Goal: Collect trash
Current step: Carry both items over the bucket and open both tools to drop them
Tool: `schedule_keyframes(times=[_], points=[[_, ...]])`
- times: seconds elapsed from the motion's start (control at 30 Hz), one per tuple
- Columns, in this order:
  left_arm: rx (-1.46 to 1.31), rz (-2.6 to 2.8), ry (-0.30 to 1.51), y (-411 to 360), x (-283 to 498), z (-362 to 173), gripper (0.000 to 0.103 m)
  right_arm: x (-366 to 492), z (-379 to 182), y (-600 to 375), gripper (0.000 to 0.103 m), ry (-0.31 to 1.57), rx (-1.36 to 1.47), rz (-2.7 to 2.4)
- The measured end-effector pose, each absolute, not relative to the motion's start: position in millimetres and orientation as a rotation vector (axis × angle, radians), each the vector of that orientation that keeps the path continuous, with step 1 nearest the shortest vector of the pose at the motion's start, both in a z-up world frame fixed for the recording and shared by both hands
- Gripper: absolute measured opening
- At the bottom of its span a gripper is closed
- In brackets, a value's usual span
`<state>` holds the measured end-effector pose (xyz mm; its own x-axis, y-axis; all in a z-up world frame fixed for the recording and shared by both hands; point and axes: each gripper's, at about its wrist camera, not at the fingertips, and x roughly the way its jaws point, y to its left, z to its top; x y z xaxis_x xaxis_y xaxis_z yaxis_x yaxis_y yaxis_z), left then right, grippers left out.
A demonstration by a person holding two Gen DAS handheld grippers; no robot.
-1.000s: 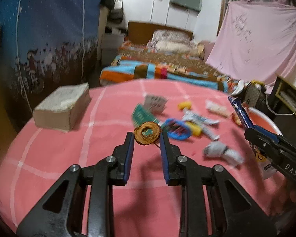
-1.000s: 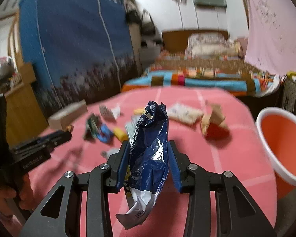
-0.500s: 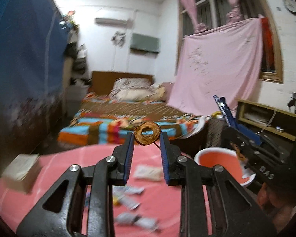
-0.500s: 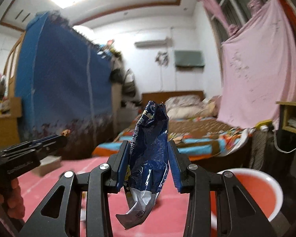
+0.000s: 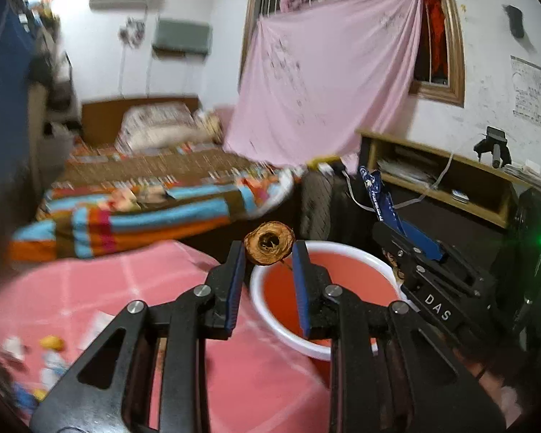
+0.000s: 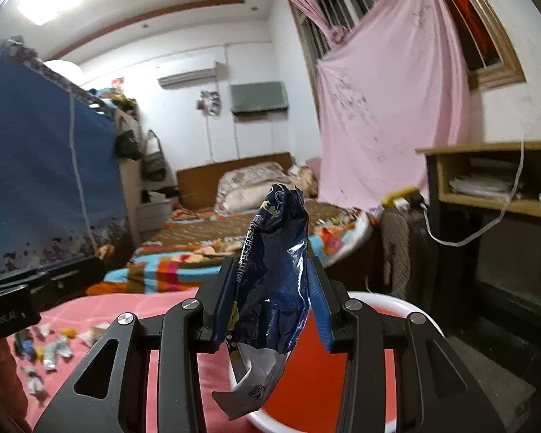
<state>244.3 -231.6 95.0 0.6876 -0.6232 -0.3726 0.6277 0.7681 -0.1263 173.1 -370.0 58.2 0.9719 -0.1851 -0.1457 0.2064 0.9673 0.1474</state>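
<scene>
The orange basin [image 5: 342, 281] with its white rim sits just off the edge of the pink-checked tabletop [image 5: 90, 281]. The part of its inside that shows is bare orange; the near part is hidden behind the tools, so I cannot tell whether anything lies there.

The left gripper [image 5: 268, 252] pinches a small brown ring-shaped scrap [image 5: 269, 242] between the tips of its blue pads, with the jaws nearly together. It hangs in the air over the basin's near rim. The right gripper [image 6: 270, 288] is clamped on a crumpled dark blue snack wrapper [image 6: 274, 281]. The wrapper stands up past the fingertips, and its white torn end droops below the jaws, over the basin [image 6: 389, 303].

The left wrist view shows the right gripper [image 5: 407, 238] from the side, at the far right edge of the basin, with the blue wrapper [image 5: 375, 195] poking up from it. It also shows most of the basin's round rim. The right wrist view instead shows the left tool's black body at its left border, with a hand under it. On the tabletop [image 6: 108, 306] beyond lies a cluster of leftover scraps [image 6: 47, 346], blurred and too small to name. A few of these scraps [image 5: 50, 346] show in the lower left corner of the left view as well. Only the right view takes in the ceiling light and the blue wardrobe cover [image 6: 36, 180].
</scene>
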Motion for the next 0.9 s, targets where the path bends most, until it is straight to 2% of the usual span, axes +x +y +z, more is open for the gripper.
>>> schedule_keyframes(times=[0.27, 0.57, 0.67, 0.73, 0.9], points=[[-0.011, -0.758, 0.644, -282.6, 274.8, 71.4, 0.008, 180.4, 33.3, -398.8, 0.039, 0.250, 0.262, -0.230], [-0.026, -0.733, 0.753, -303.3, 291.3, 48.9, 0.009, 188.9, 19.1, -415.6, 0.043, 0.334, 0.338, -0.250], [-0.034, -0.723, 0.776, -307.4, 295.4, 42.3, 0.013, 186.0, 15.7, -419.7, 0.049, 0.345, 0.354, -0.260], [-0.041, -0.713, 0.776, -306.4, 296.4, 41.0, 0.018, 186.7, 15.9, -421.2, 0.050, 0.344, 0.364, -0.262], [-0.067, -0.688, 0.769, -297.0, 294.5, 41.8, 0.023, 184.3, 18.1, -420.2, 0.051, 0.333, 0.372, -0.267]])
